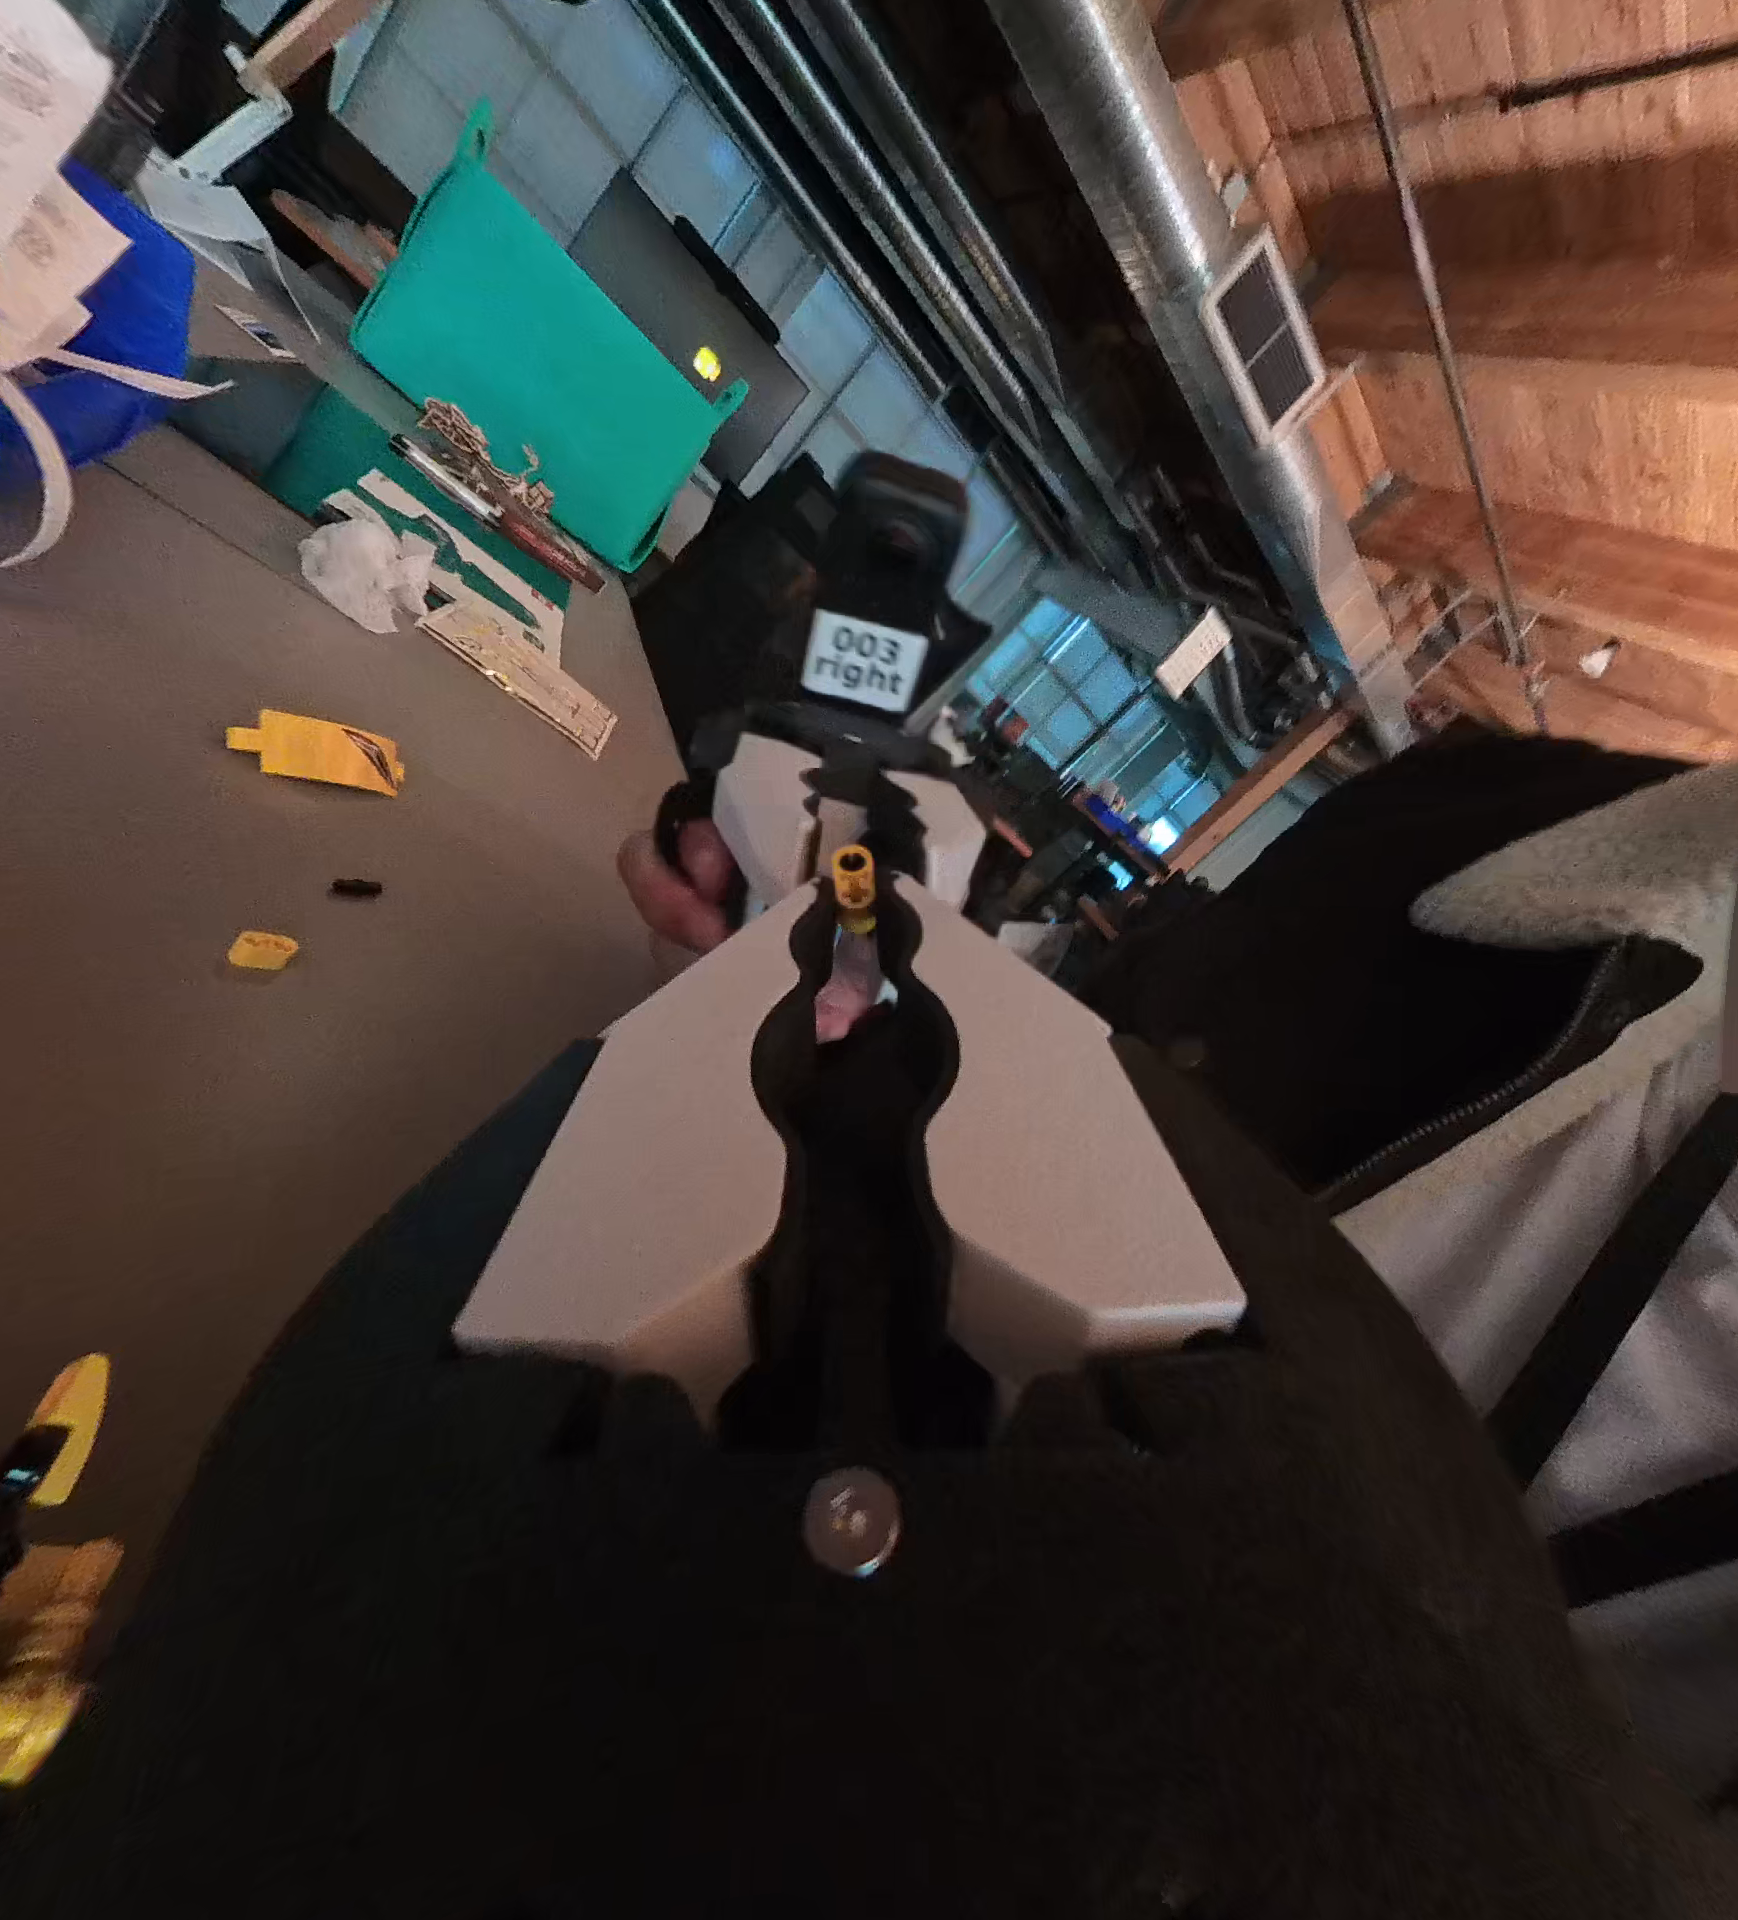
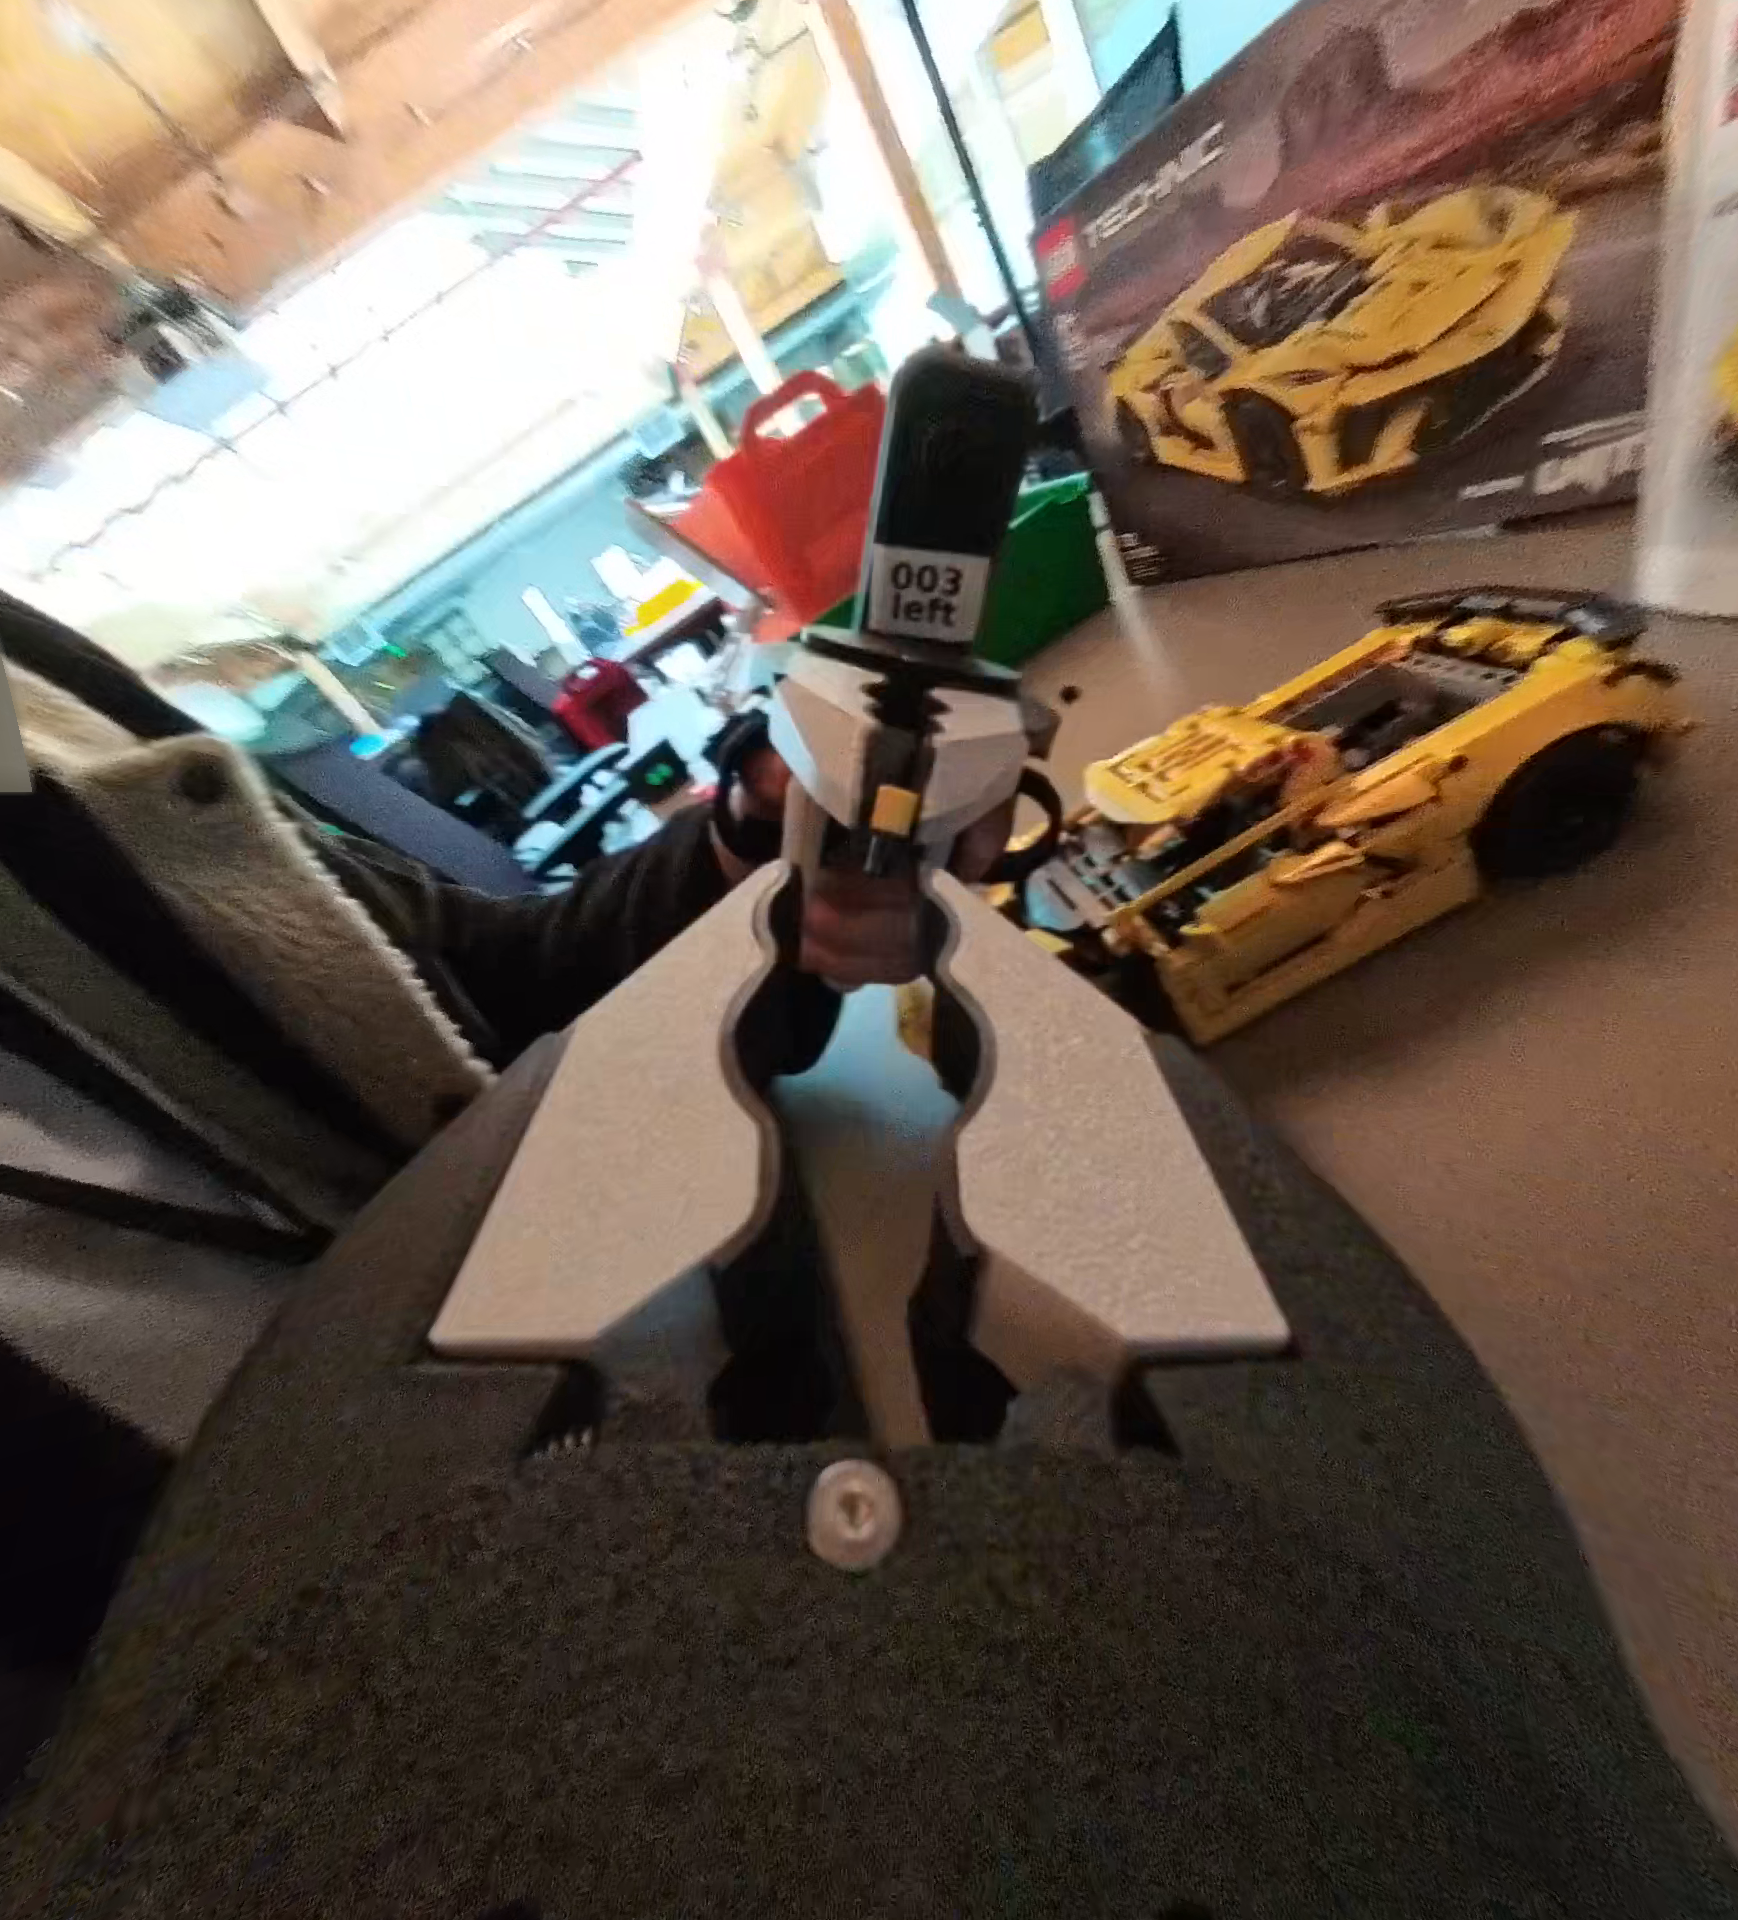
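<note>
My left gripper (image 1: 852,920) is shut on a small yellow connector piece (image 1: 852,878) that sticks out past its tips; it is held in the air beside the grey table (image 1: 117,1091). In the right wrist view the piece (image 2: 893,808) shows a black end pointing toward me. My right gripper (image 2: 854,883) faces the left one head-on and is open, its fingertips on either side of that black end. I cannot tell whether they touch it. The right gripper also shows in the left wrist view (image 1: 849,800), just beyond the piece.
A yellow toy brick car (image 2: 1364,790) stands on the table before its box (image 2: 1343,343). Loose yellow parts (image 1: 319,750) (image 1: 262,950), a black pin (image 1: 356,887), crumpled plastic (image 1: 366,566), a booklet (image 1: 522,655), a teal bag (image 1: 532,353) and a blue bag (image 1: 13,343) lie farther off. A person's jacket (image 1: 1364,987) is close. The tips of both grippers are at nearly the same place. Both grippers' tips are roughly 20 cm from the yellow toy brick car (image 2: 1364,790).
</note>
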Motion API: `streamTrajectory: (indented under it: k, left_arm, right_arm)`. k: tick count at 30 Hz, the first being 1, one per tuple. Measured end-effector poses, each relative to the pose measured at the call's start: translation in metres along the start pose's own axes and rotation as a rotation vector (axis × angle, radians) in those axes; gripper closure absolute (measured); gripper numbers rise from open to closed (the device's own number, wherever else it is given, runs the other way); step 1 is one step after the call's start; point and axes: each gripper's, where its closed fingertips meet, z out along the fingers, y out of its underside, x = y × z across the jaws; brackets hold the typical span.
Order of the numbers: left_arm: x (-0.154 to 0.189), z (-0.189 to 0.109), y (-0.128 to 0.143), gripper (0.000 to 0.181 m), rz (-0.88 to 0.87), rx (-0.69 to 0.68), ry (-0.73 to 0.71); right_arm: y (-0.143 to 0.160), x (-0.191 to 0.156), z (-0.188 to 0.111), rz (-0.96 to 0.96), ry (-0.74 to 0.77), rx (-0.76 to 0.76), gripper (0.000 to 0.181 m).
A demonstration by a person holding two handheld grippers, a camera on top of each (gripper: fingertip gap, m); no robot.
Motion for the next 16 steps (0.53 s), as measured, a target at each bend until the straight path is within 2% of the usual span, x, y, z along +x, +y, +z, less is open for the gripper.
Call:
streamTrajectory:
  k: [7, 12, 16]
  left_arm:
    - [0.002, 0.009, 0.016, 0.174, 0.125, -0.103, -0.039]
    - [-0.004, 0.015, 0.018, 0.175, 0.243, -0.096, -0.131]
    - [-0.012, 0.020, 0.019, 0.177, 0.216, -0.072, -0.178]
  right_arm:
    - [0.013, 0.000, -0.002, 0.001, -0.020, -0.087, 0.176]
    - [0.019, 0.004, -0.008, -0.019, -0.002, -0.134, 0.177]
    - [0.027, 0.014, -0.012, -0.029, 0.043, -0.175, 0.178]
